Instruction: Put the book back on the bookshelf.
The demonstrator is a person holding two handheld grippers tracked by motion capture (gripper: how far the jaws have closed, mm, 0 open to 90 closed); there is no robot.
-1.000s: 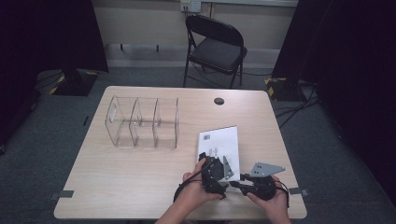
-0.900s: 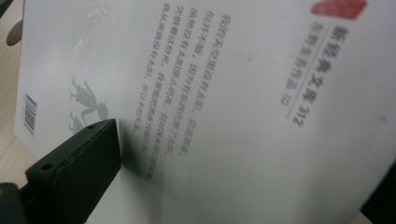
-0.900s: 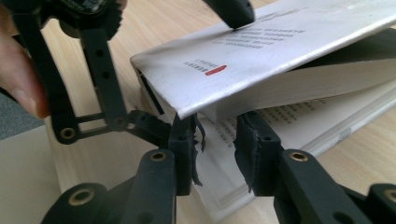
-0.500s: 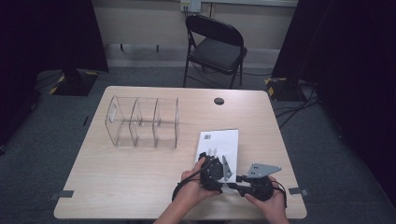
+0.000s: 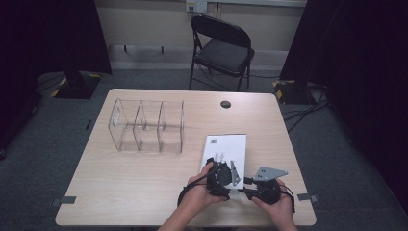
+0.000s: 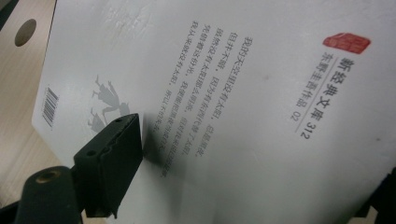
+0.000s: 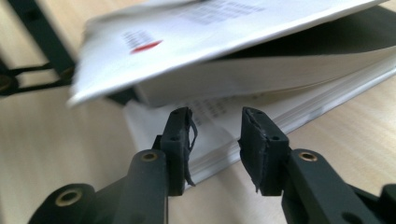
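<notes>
White paperback book (image 5: pixel 224 147) lies near the front right of the wooden table (image 5: pixel 144 183), just ahead of both hands, with its cover lifted off the pages at the near end. Left gripper (image 5: pixel 223 175) sits at that near end (one black jaw lies on top of the cover by the barcode, the other I can't see), its jaws having just been closing. Right gripper (image 7: pixel 217 140) points at the page block under the raised cover, jaws just opening a little, a narrow gap between them holding nothing.
</notes>
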